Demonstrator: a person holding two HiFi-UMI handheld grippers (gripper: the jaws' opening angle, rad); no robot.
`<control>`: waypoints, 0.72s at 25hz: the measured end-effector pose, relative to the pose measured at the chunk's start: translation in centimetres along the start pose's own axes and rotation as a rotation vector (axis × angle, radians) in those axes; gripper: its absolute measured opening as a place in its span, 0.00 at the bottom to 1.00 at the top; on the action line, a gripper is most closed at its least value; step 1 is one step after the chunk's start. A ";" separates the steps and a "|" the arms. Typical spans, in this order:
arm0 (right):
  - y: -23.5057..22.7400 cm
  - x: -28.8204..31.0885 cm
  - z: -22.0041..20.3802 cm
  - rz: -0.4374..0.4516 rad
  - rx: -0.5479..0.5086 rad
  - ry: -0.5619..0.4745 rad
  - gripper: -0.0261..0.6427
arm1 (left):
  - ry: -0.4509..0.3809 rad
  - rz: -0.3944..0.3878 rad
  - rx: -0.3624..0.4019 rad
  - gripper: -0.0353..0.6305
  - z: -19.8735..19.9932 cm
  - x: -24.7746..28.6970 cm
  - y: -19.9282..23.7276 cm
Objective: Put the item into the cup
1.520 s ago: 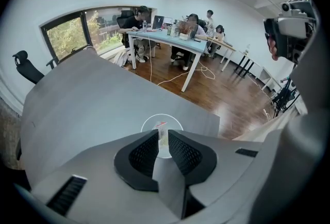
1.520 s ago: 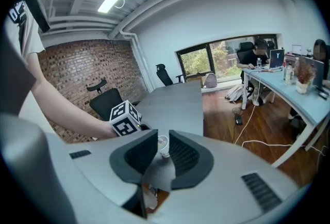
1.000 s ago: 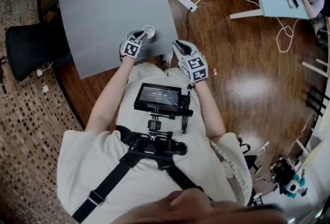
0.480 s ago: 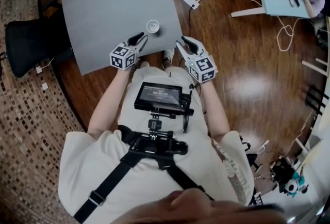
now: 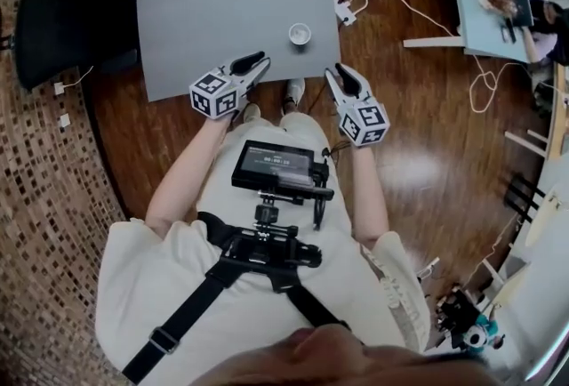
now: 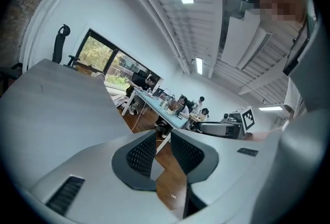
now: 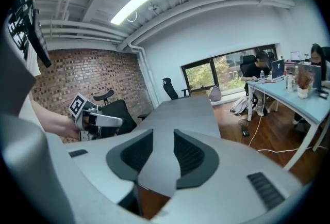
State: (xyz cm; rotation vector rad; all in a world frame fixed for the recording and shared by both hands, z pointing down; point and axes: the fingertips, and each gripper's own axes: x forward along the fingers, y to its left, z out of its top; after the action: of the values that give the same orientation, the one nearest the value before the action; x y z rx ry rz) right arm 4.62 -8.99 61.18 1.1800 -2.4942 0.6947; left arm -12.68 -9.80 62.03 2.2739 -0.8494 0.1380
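Since a second ago both hands have pulled back from the counter (image 5: 222, 2) toward the body. The left tongs (image 5: 255, 66), which were right at the cup (image 5: 300, 34), are now well apart from it, spread and with nothing between them. The right tongs (image 5: 343, 78) are opening, also with nothing between them. The cup stands alone and upright near the counter's near right corner. No tongs carry the item. It is probably inside the cup already, but the cup is too small here to confirm this. The task looks close to finished.
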 end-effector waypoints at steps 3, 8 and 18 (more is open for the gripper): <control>-0.3 0.2 0.2 0.003 0.009 -0.014 0.28 | 0.013 0.007 -0.015 0.19 -0.5 0.0 0.2; 2.4 -0.1 -0.5 -0.017 0.005 -0.021 0.28 | 0.039 0.024 -0.023 0.19 -2.1 -3.2 1.2; 9.0 -2.6 -1.4 -0.149 -0.086 -0.007 0.28 | 0.008 0.008 0.049 0.19 -3.9 -10.3 -0.5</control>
State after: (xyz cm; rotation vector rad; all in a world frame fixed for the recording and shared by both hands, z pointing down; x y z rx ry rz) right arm -0.72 -1.60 58.47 1.3214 -2.3865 0.5395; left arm -19.89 -1.55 61.37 2.3143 -0.8605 0.1730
